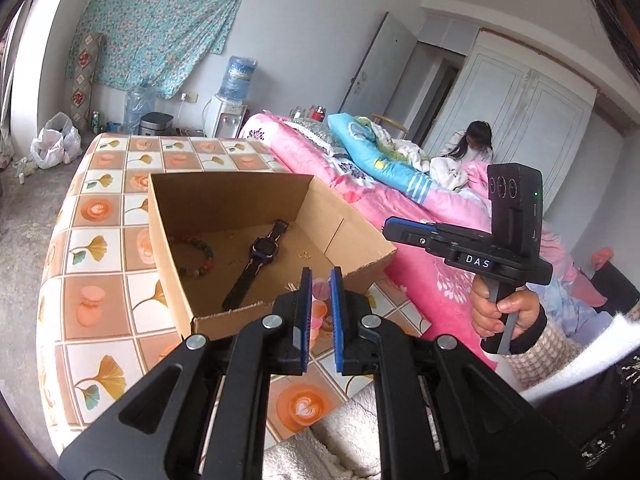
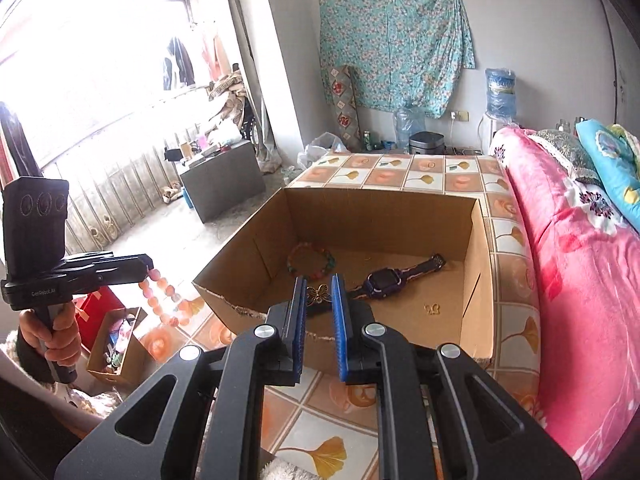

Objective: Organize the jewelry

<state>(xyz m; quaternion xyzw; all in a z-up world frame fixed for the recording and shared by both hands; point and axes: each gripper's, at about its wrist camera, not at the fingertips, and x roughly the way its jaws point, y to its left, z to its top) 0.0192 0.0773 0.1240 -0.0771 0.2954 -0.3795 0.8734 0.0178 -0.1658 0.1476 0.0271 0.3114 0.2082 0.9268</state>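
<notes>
Pink-orange round-bead bracelet (image 2: 162, 300) hangs from left gripper (image 2: 148, 268), jaws pinched on it, left of open brown cardboard box (image 2: 248, 240). Right gripper (image 2: 318, 294) clamps small gold butterfly brooch (image 2: 318, 295) above box's near edge. Inside box: multicoloured bead bracelet (image 2: 310, 264), purple-black wristwatch (image 2: 386, 280), tiny gold earrings (image 2: 432, 309). Box sits on tile-patterned cloth (image 2: 400, 174); pink floral blanket (image 2: 580, 260) beside.
</notes>
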